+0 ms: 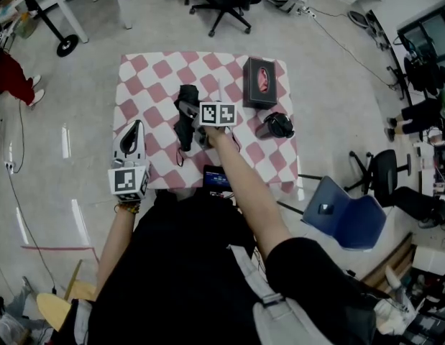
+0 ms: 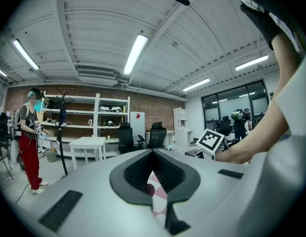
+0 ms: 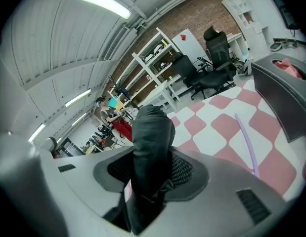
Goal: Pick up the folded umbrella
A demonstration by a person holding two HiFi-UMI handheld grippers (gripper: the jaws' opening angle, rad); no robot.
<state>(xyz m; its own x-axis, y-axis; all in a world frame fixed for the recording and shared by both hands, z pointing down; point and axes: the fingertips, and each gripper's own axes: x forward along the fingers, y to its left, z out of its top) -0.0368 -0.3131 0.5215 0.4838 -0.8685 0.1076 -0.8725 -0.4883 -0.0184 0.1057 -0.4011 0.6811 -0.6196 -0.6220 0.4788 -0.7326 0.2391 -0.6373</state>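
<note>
Right hand-held gripper point(image 3: 150, 168) clamps the folded umbrella point(image 3: 152, 132) around its body over the table point(image 1: 147, 85), left hand-held gripper point(image 2: 153, 154) closed, empty, off to the side; best lift straight up, firm squeeze, no tilting.

Right claw point(image 3: 152, 174) clamped on black folded umbrella point(image 3: 152, 147), checkered tablecloth point(image 3: 217, 127) beyond

The folded umbrella point(image 3: 152, 147) was matt black cloth, creased and soft-looking. The tablecloth point(image 1: 147, 85) looked like smooth, matt cloth, while the left gripper point(image 2: 153, 153) had a smooth, faintly glossy grey plastic shell and ribbed black pads point(image 2: 135, 174). The grey floor point(image 1: 78, 164) shone.
</note>
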